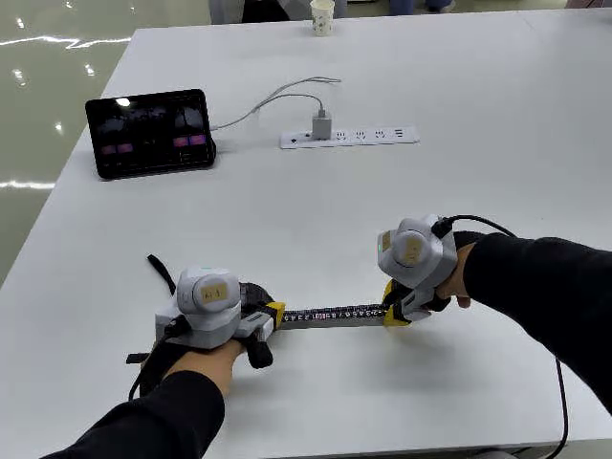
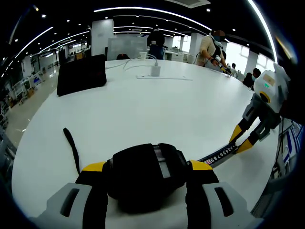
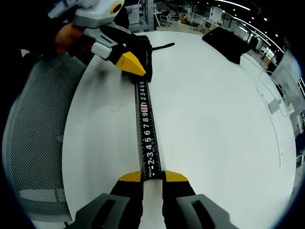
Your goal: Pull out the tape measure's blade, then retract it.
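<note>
Much bare table (image 1: 459, 86) beyond the blade (image 1: 330, 314)

Bright overhead light; fisheye-warped edges

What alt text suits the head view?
Two tongs stretch a tape measure's blade across a white table: the left tongs hold the black case, the right tongs pinch the blade's end. A tablet and power strip lie beyond.

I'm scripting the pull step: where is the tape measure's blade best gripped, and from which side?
Take the blade at its free tip, coming lengthwise from the end opposite the case: it lies flat and straight, so the pull follows it.
</note>
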The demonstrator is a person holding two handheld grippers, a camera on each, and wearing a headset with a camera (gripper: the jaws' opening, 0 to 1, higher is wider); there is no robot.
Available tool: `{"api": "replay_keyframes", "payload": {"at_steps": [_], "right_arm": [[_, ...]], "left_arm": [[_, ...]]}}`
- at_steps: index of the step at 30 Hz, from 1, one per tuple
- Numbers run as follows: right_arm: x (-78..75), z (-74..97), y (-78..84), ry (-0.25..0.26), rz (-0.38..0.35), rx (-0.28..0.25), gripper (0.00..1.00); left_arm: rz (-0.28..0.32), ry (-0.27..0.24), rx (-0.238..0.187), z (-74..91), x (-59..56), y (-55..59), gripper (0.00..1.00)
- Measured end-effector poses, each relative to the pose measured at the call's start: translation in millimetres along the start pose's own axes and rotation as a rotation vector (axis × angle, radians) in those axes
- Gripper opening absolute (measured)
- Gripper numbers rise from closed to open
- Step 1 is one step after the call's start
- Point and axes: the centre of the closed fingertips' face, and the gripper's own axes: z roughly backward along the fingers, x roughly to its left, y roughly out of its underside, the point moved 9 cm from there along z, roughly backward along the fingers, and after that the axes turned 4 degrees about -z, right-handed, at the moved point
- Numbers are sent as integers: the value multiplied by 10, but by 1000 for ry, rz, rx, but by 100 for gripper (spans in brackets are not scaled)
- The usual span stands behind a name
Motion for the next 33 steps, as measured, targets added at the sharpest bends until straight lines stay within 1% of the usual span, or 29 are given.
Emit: {"api": "replay_keyframes", "payload": {"at_steps": [5, 13, 20, 33], "right_arm": [[12, -6, -19, 2, -3, -2, 11], [24, -26, -49, -1, -17, -22, 11], [21, -35, -86, -5, -10, -32, 11], [13, -77, -165, -7, -6, -53, 11]], "left_arm": [[-1, 1, -1, 5, -1, 3, 61], [1, 2, 7, 11, -1, -11, 61], [-2, 3, 1, 12, -2, -16, 61], [-1, 3, 6, 15, -11, -13, 61]]}}
